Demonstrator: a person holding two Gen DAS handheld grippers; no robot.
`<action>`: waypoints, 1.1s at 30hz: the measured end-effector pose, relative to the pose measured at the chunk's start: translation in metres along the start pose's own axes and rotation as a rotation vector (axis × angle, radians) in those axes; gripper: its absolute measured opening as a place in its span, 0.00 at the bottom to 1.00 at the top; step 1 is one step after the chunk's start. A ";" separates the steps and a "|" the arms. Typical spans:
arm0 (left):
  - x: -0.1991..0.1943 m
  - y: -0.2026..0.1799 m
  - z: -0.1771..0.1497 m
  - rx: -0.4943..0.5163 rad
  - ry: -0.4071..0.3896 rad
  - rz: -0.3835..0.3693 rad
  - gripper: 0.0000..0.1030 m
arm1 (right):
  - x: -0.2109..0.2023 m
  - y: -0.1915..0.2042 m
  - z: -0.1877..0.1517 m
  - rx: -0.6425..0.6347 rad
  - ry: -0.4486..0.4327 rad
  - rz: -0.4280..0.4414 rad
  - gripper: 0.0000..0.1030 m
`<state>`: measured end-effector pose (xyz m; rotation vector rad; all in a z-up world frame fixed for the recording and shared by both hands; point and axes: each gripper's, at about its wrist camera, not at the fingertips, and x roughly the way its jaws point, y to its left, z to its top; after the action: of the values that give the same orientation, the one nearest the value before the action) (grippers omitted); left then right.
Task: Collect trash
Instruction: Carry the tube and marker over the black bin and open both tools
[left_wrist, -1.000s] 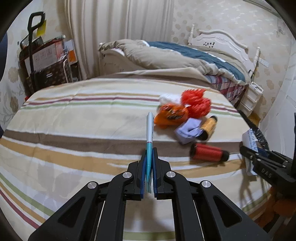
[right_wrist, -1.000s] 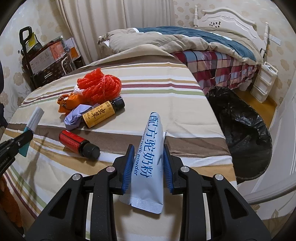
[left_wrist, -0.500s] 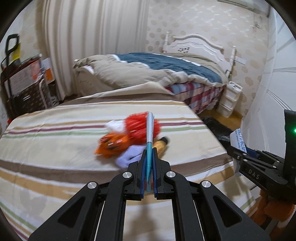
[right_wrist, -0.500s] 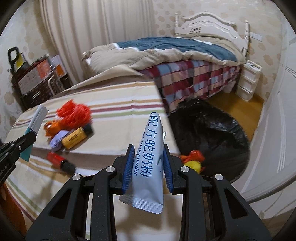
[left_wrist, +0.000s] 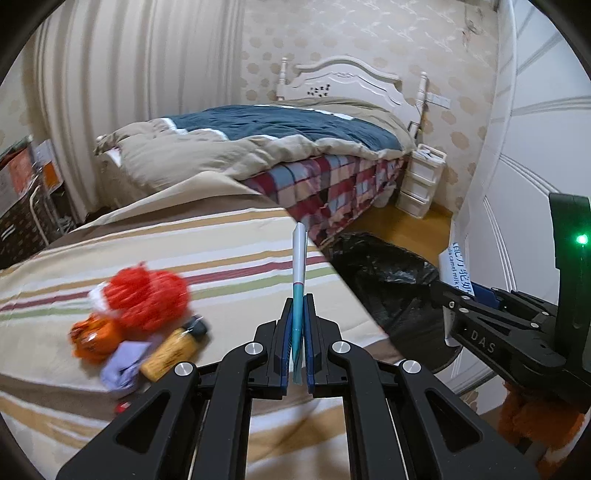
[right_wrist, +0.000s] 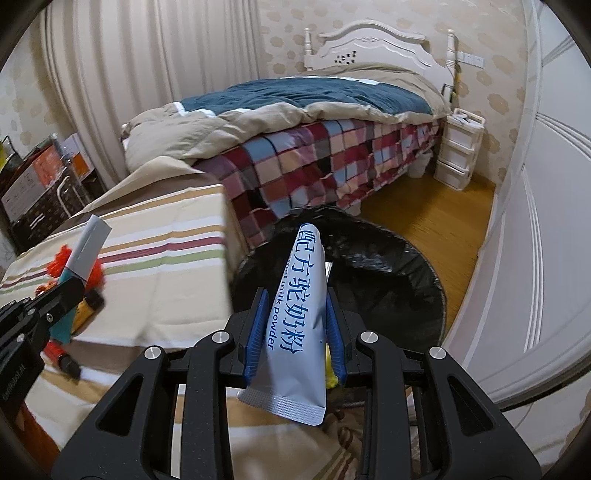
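Striped worktop (left_wrist: 229, 243): cloth-covered, foreground left in both views; carries the uncollected litter.

Bed (right_wrist: 325, 107): behind the worktop, teal and beige quilt over a checked sheet. Not involved.

Black trash bag (right_wrist: 388, 266): open-mouthed, on the wooden floor just past the worktop's right edge. Destination for both held items.

Left tongs (left_wrist: 297, 325): clenched on a slim teal-and-grey sachet (left_wrist: 298, 273), held edge-on and pointing forward over the worktop's right edge, short of the bag.

Right tongs (right_wrist: 295, 328): clenched on a milk powder sachet (right_wrist: 295, 317), blue print on silver, tip over the bag's mouth, crimped end hanging below the blue pads.

Remaining litter, left side of the worktop: red mesh bundle (left_wrist: 147, 295), orange wrapper (left_wrist: 92, 336), lilac scrap (left_wrist: 122, 365), amber bottle with black cap (left_wrist: 173, 347), all touching in one heap; red bottle (right_wrist: 61, 356) lying just beside them.

Step in hand, by judgement: carry to the bag and drop. Best done by bringing each sachet fully over the dark opening before releasing, right first as nearer; tilting the tips down so the flat packets slide clear of the pads; keeping the two tongs apart; releasing low enough to avoid a flutter onto the floor.
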<state>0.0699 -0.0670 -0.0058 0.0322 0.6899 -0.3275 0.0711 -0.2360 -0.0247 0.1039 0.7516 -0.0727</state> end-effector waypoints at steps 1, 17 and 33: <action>0.005 -0.005 0.002 0.008 0.005 -0.002 0.07 | 0.003 -0.004 0.001 0.003 0.002 -0.005 0.29; 0.064 -0.049 0.017 0.077 0.066 0.011 0.07 | 0.037 -0.046 0.003 0.054 0.038 -0.032 0.29; 0.093 -0.070 0.019 0.118 0.112 0.030 0.08 | 0.048 -0.065 0.010 0.075 0.042 -0.040 0.29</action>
<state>0.1276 -0.1629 -0.0444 0.1742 0.7793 -0.3391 0.1066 -0.3033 -0.0546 0.1623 0.7927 -0.1374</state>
